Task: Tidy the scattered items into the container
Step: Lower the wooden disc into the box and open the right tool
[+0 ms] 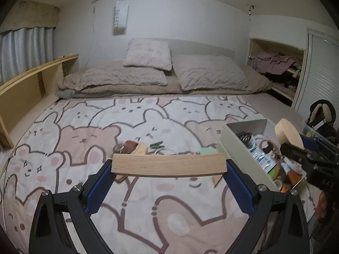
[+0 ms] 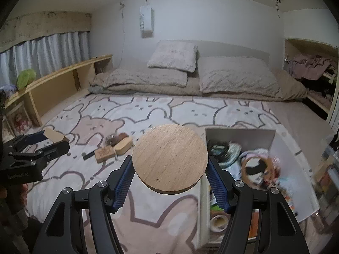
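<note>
My left gripper [image 1: 168,166] is shut on a wooden block [image 1: 168,165], held edge-on above the bear-print blanket [image 1: 84,127]. My right gripper [image 2: 169,167] is shut on a round wooden disc [image 2: 169,156], held just left of the white box [image 2: 239,135]. The box is full of mixed small items and also shows in the left wrist view [image 1: 239,148]. Loose items lie on the blanket: two wooden pieces [image 2: 114,149], a dark bundle [image 2: 115,139] and a small black object [image 2: 89,155]. In the left wrist view they lie [image 1: 135,147] beyond the block.
Pillows [image 2: 169,67] and folded bedding lie at the bed's head. A wooden shelf [image 2: 63,84] runs along the left side under curtains. An open closet [image 2: 313,74] with clothes is at the right. Clutter and headphones [image 1: 322,114] lie right of the box.
</note>
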A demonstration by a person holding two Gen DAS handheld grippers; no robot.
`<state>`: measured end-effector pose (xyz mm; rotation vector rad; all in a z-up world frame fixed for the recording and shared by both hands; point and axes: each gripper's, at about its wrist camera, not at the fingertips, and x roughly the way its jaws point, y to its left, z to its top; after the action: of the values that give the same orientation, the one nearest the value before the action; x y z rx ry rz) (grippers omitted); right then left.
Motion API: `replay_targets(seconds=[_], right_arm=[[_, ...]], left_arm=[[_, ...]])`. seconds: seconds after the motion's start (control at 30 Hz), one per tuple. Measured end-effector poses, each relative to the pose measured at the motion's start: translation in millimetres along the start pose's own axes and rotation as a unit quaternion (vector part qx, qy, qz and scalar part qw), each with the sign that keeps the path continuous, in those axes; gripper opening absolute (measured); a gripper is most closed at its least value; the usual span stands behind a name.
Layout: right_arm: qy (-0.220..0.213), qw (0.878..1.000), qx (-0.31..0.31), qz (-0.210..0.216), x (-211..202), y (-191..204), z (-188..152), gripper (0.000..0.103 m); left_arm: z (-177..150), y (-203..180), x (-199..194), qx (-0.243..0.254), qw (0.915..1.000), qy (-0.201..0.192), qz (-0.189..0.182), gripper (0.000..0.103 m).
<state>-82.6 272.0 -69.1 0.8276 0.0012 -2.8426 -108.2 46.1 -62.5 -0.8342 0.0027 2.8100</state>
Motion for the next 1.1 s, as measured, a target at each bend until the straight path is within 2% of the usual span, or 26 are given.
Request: replay_targets(seconds=[0.13,0.5,0.7,1.1], right_arm=[[-0.009,1.000,0.006,0.001,-10,-20,14,0.068],[-0.017,0.999,-0.008,-0.037,-24,-71,38,0.068],[-0.009,0.998,-0.007,-0.059,-28,-102,46,0.068],[0.014,0.996,0.012,-0.087,-22,-163,48,0.068]], left_arm=[[14,-12,-1,0.005,0.9998,-0.015,-0.010,0.100],[38,-47,3,0.008,0.9983,-0.031,-0.048,0.100],[45,-76,10,0.025,0.9970,-0.033,-0.065,0.100],[63,-131,24,0.036,0.9910,-0.037,-0.124,0.100]])
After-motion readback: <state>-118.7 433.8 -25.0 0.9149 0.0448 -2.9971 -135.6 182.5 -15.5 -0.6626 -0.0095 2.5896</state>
